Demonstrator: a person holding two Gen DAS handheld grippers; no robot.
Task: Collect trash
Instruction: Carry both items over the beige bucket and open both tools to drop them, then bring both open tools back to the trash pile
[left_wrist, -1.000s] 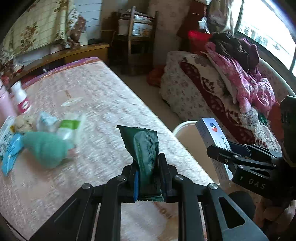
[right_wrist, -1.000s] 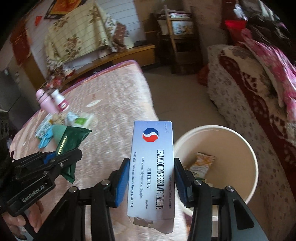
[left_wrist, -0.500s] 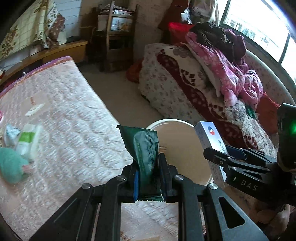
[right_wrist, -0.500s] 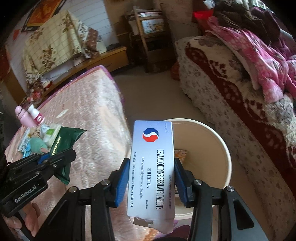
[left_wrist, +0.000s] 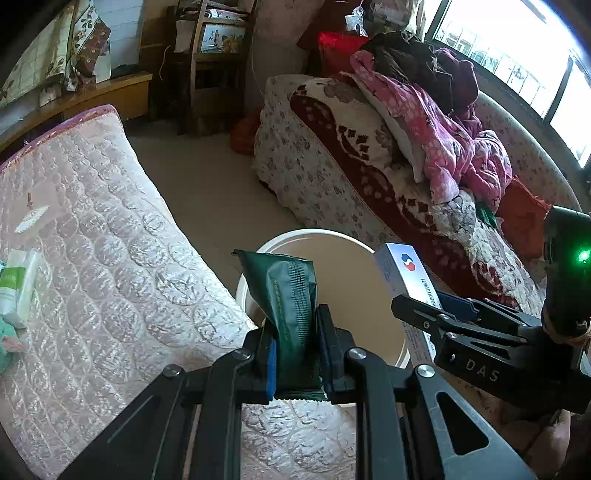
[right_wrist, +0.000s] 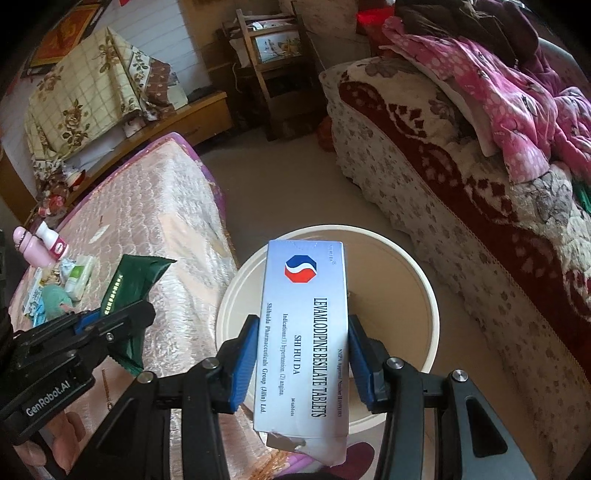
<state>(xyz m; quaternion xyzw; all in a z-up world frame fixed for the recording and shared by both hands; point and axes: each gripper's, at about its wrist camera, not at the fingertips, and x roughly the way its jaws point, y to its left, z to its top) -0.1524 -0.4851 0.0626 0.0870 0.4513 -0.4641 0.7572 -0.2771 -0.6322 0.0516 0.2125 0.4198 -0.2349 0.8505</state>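
Left claw (left_wrist: 295, 350) is clamping a dark green wrapper (left_wrist: 291, 295) upright, sitting right at the mattress (left_wrist: 110, 258) edge where it meets the rim of the cream bucket (right_wrist: 430, 295) on the floor. Right claw (right_wrist: 301, 363) is gripping a white tablet box (right_wrist: 306, 332) by its long sides, hanging over the bucket's opening. More bits of litter are lying near the mattress's far left edge.

A lived-in home bedroom: pink quilted mattress (left_wrist: 110, 258) left of the tongs, floral-covered bed piled with pink clothes (left_wrist: 436, 147) ahead right.
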